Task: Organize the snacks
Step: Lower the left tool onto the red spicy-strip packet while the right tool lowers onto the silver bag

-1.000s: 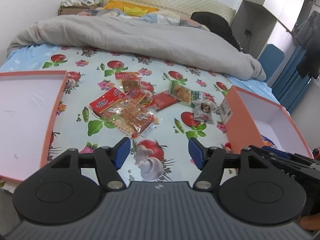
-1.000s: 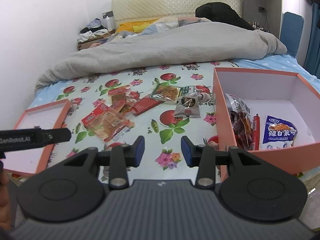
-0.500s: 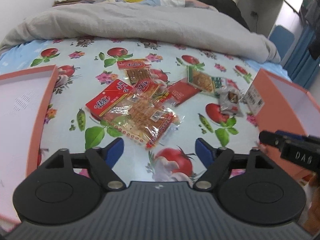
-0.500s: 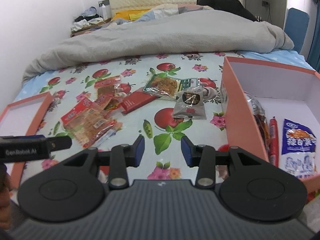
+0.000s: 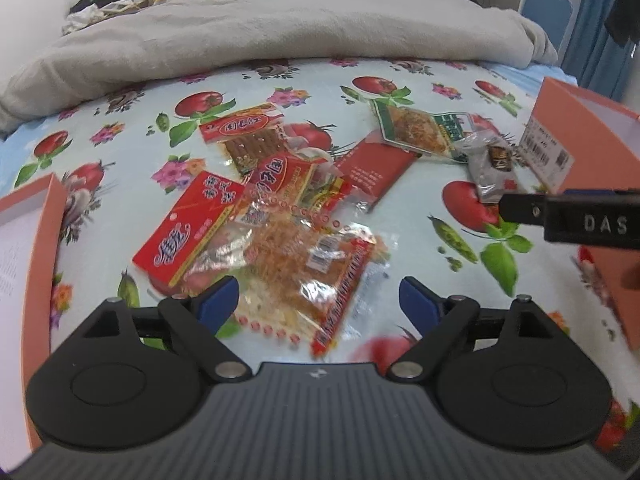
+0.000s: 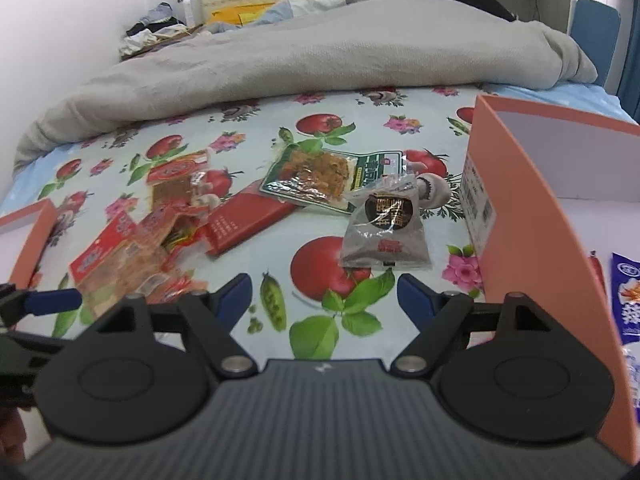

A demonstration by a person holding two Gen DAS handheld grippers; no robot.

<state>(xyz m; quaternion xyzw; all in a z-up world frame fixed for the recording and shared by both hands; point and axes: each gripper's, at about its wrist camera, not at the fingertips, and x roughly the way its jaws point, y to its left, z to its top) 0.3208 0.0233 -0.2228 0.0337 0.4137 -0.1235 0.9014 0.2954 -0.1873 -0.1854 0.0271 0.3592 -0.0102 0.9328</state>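
While both grippers stand released, the clear orange snack packet (image 5: 304,268) lies between the left gripper (image 5: 319,300) fingertips; the grey sachet (image 6: 384,232) lies just beyond the right gripper (image 6: 324,294).

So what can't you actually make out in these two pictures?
- Orange box contents: right wrist view, its near wall hides all but a blue-white packet, itself cut by the edge.
- Box lid: left wrist view, cut by the left edge.
- Clear packet: left wrist view, print blurred.
- Barcode label: too small to read.
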